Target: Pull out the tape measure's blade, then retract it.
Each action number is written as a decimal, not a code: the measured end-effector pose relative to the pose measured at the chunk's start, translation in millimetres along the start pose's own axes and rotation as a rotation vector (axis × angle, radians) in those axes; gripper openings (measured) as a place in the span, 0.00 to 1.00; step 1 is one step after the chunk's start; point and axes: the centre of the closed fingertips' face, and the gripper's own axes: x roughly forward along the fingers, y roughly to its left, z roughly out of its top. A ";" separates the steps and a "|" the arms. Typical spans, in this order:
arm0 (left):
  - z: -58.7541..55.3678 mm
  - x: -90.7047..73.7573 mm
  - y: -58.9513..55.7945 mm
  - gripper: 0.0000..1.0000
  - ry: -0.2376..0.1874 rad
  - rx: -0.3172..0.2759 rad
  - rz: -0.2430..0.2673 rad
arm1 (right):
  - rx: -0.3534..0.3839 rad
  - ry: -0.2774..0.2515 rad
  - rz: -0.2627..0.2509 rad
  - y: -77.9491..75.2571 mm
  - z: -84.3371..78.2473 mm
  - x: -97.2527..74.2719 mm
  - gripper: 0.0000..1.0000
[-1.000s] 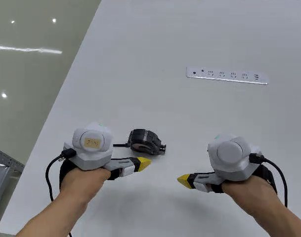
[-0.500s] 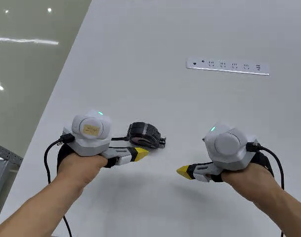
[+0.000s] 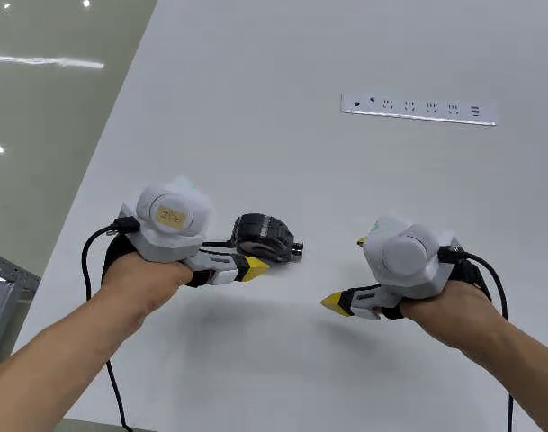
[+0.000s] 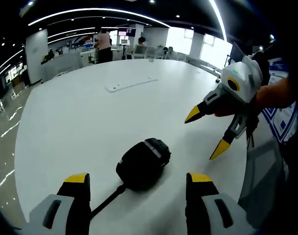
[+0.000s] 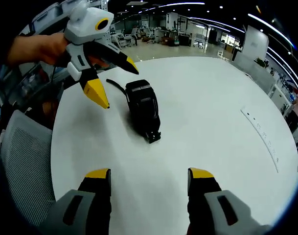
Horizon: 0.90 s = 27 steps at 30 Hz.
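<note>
A black tape measure (image 3: pixel 265 238) lies on the white table (image 3: pixel 282 108), its blade hook pointing right and no blade out. My left gripper (image 3: pixel 254 261) is open, its yellow tips just at the case's near left side. In the left gripper view the tape measure (image 4: pixel 144 161) sits just ahead between my open jaws (image 4: pixel 139 178), its black strap (image 4: pixel 107 198) trailing back. My right gripper (image 3: pixel 347 273) is open, a short way right of the case, empty. In the right gripper view the tape measure (image 5: pixel 143 107) lies ahead of my gripper (image 5: pixel 149 173), with the left gripper (image 5: pixel 114 78) beyond it.
A white power strip (image 3: pixel 417 109) lies flat at the far right of the table. The table's left edge (image 3: pixel 103 153) drops to a shiny floor. A grey mesh chair (image 5: pixel 21 161) stands by the near edge. Black cables hang from both grippers.
My left gripper has moved right and forward, up to the tape measure. The right gripper has drifted slightly left toward it. The tape measure has not moved.
</note>
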 end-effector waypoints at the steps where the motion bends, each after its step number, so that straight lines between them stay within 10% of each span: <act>1: 0.6 0.8 -1.1 0.76 0.002 0.011 -0.007 | -0.010 -0.001 0.006 0.5 0.7 0.9 0.64; 27: 14.5 21.6 -13.4 0.71 0.064 0.300 -0.149 | -0.162 0.009 0.069 -8.0 12.4 21.9 0.57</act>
